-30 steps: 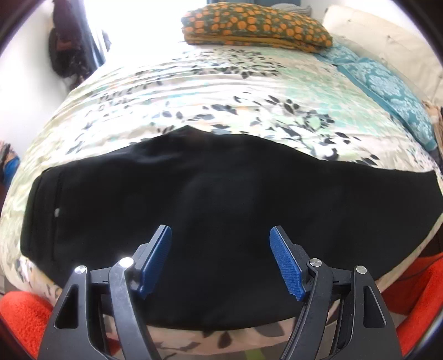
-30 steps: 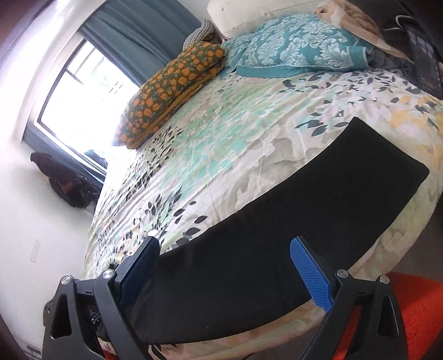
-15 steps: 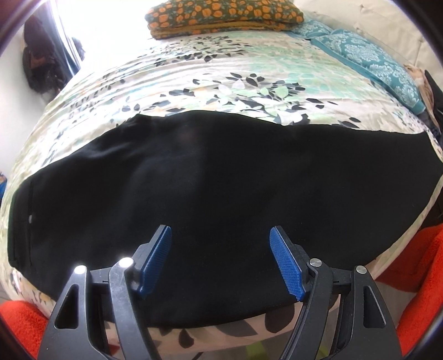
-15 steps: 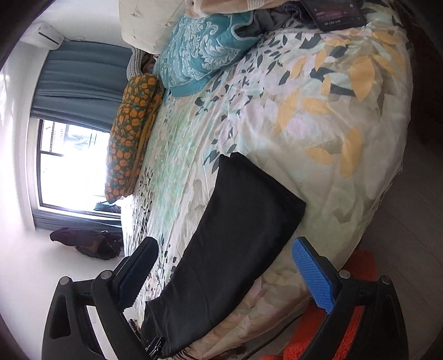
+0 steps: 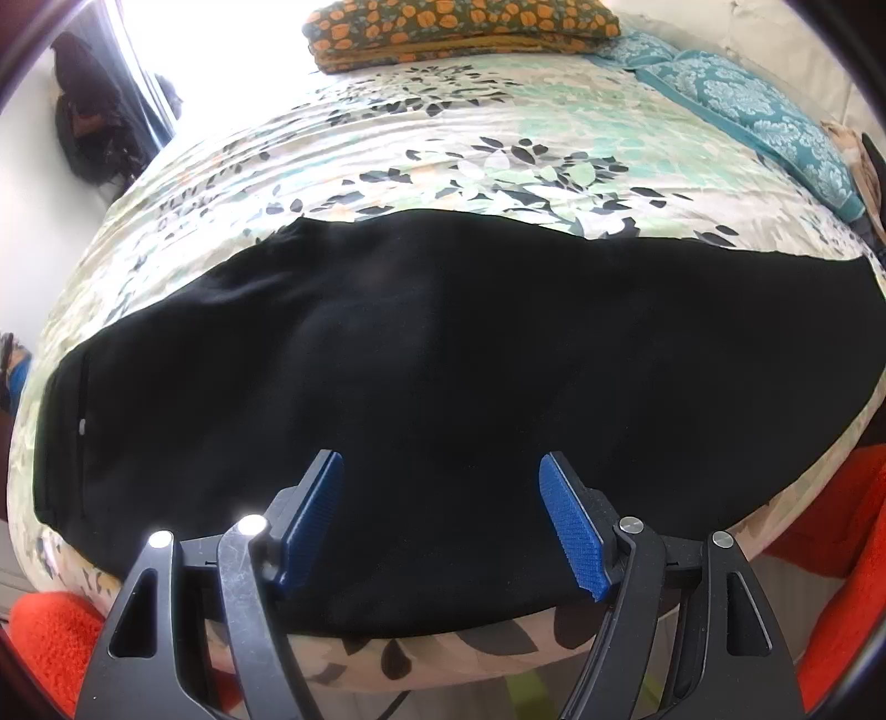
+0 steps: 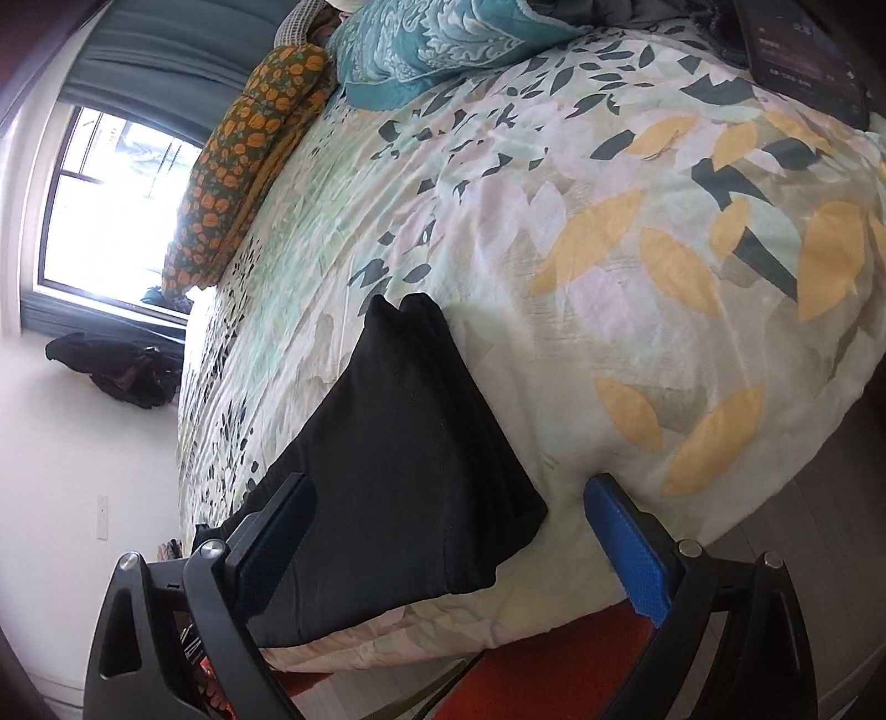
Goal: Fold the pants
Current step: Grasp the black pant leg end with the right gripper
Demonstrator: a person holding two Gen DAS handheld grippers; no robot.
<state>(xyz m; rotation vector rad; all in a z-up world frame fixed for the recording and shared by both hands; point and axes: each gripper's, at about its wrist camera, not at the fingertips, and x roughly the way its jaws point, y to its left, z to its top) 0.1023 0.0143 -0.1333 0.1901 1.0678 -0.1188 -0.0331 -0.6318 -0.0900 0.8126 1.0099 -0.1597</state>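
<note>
At the bottom of the left wrist view the left gripper (image 5: pixel 440 518) was seen with its blue-padded fingers (image 5: pixel 570 531) spread wide — nothing was gripped, and the black cloth was seen beyond and between them without being pinched. In the right wrist view the right gripper (image 6: pixel 448 548) was likewise held wide, its fingers (image 6: pixel 626 545) standing to either side of the leg end of the garment, with no pad seen pressing on it.

The pants (image 5: pixel 443 360) were laid flat along the near edge of the bed (image 5: pixel 498 138), stretched crosswise, with the waistband and a small button at the left end of the left view. From the right wrist view the pants (image 6: pixel 398 443) were seen lengthwise, the hem end resting near the bed's edge.

Below the bed's edge an orange rug (image 5: pixel 50 642) was visible on the floor.

Farther off, the leaf-patterned cover (image 6: pixel 609 249) was spread bare behind the garment. At the far end an orange-dotted folded blanket (image 5: pixel 459 27) and a teal patterned pillow (image 5: pixel 747 105) were lying — well apart from the pants. A window (image 6: pixel 111 210) with a curtain was seen beyond.
</note>
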